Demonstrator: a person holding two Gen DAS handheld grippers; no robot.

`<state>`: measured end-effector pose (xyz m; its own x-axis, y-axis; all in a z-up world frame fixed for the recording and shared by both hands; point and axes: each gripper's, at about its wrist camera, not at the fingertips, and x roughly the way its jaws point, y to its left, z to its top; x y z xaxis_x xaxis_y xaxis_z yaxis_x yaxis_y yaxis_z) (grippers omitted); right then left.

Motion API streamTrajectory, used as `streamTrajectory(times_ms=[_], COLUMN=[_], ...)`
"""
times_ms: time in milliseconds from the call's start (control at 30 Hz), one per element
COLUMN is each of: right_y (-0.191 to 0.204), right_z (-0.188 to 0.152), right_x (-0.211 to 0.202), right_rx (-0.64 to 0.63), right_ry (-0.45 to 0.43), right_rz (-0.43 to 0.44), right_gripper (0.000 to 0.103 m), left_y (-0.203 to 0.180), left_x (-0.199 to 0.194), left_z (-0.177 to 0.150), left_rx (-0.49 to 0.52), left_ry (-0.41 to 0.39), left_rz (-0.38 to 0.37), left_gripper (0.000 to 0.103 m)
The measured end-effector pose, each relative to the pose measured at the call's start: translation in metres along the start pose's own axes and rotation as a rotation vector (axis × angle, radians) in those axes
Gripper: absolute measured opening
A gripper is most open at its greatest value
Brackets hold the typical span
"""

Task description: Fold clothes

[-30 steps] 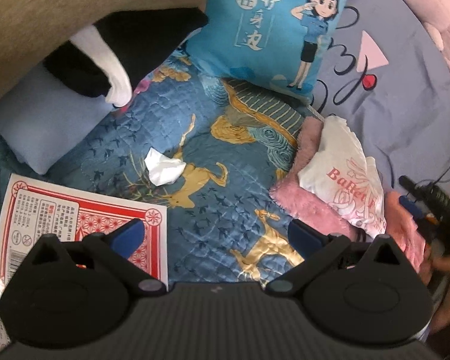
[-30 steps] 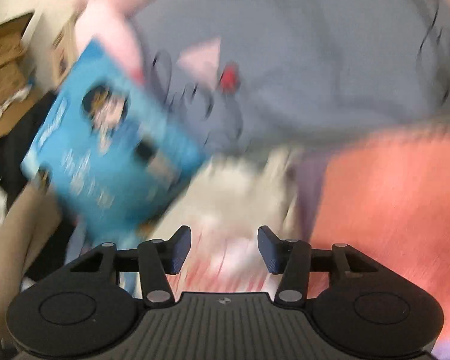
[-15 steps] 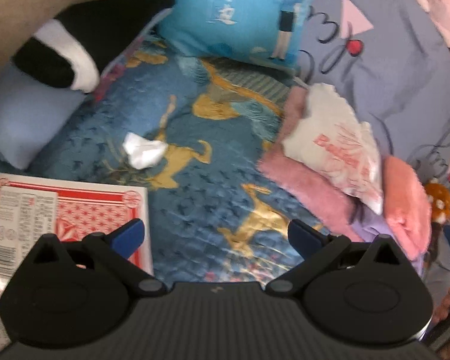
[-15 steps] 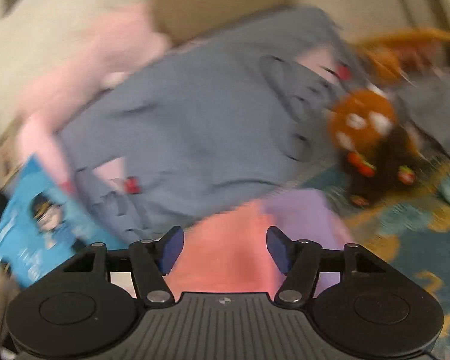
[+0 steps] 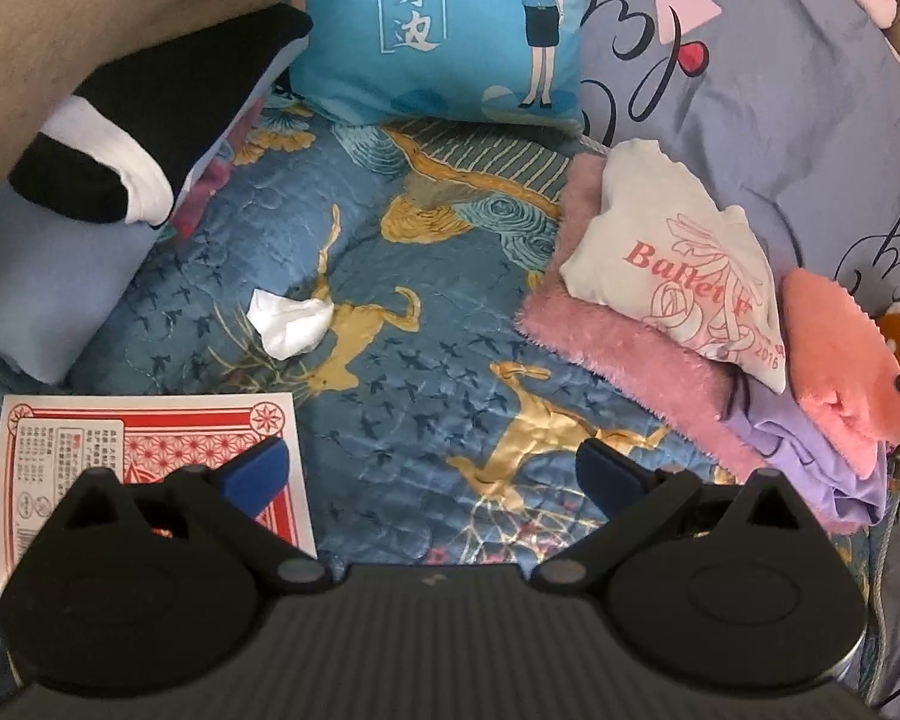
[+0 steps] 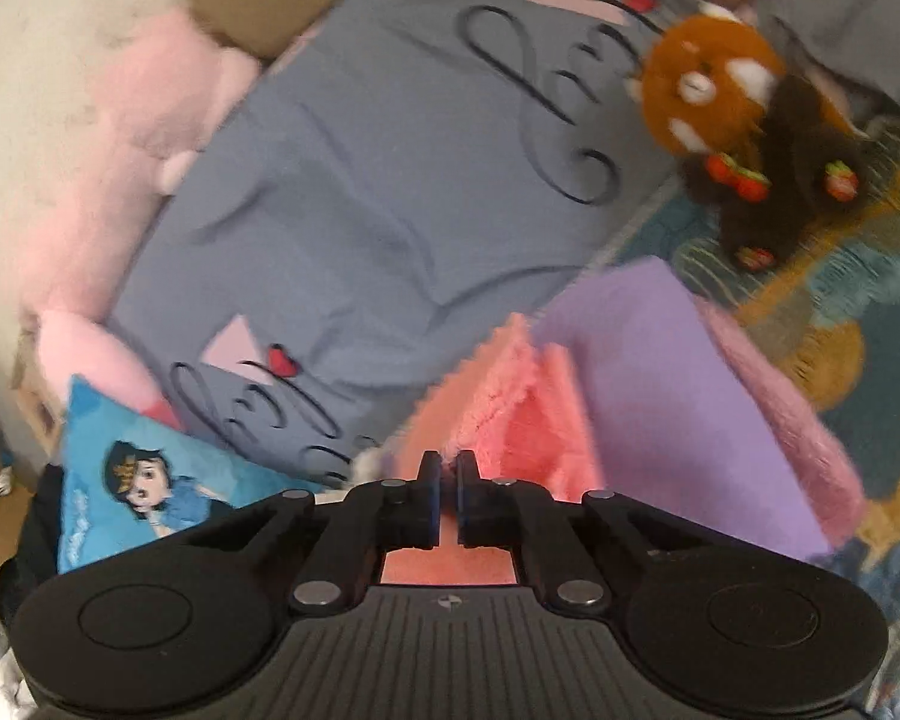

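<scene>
On top of the clothes pile (image 5: 660, 330), right claw (image 6: 444, 468) just snapped closed, pinching the fuzzy pink towel (image 6: 510, 408). Left claw (image 5: 429, 468) wide open, empty, beside the pile.

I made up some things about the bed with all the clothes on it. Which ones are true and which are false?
1. The right gripper is pinching the fluffy coral-pink cloth. True.
2. The left gripper is shut tight. False: its jaws are wide apart, with nothing between them.
3. The white printed top lies on the fuzzy pink garment. True.
4. The crumpled tissue sits on the blue cartoon pillow. False: it lies on the blue quilt.
</scene>
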<state>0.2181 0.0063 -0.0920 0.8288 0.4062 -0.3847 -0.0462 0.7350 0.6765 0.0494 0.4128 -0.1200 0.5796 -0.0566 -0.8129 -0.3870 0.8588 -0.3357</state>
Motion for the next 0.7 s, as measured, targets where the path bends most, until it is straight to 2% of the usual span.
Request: streamTrajectory(times_ms=[133,267,333,433,500,567,633,700], right_y=[0.052,0.123,0.157,0.200,0.216,0.216,0.202,0.179], right_z=[-0.001,-0.024,-0.051,-0.109,-0.143,-0.162,-0.164,-0.155], right_x=[0.019,0.074,0.105,0.141,0.137,0.118,0.094,0.068], right_rx=[-0.119,-0.305,-0.431,-0.691,-0.838,-0.865,-0.792,-0.717], right_ry=[0.007,0.112,0.204,0.361,0.367,0.332,0.321,0.280], right_rz=[0.081,0.096,0.097,0.105,0.138,0.205,0.247,0.241], right_gripper=[0.005,0.004,0.005,0.013,0.017,0.018,0.018,0.020], left_y=[-0.002,-0.003,0.000,0.004,0.007,0.009,0.010,0.011], left_x=[-0.003,-0.005,-0.006,-0.009,-0.009,-0.010,-0.012,-0.014], left_z=[0.001,0.002,0.003,0.005,0.006,0.006,0.005,0.005], left_rx=[-0.002,0.010,0.006,-0.004,-0.011,-0.013,-0.013,-0.015], left_ry=[-0.002,-0.010,-0.013,-0.025,-0.025,-0.020,-0.023,-0.030], left_rz=[-0.026,-0.026,-0.020,-0.013,-0.017,-0.022,-0.022,-0.028], left_gripper=[0.103,0.103,0.103,0.103,0.103,0.103,0.103,0.103])
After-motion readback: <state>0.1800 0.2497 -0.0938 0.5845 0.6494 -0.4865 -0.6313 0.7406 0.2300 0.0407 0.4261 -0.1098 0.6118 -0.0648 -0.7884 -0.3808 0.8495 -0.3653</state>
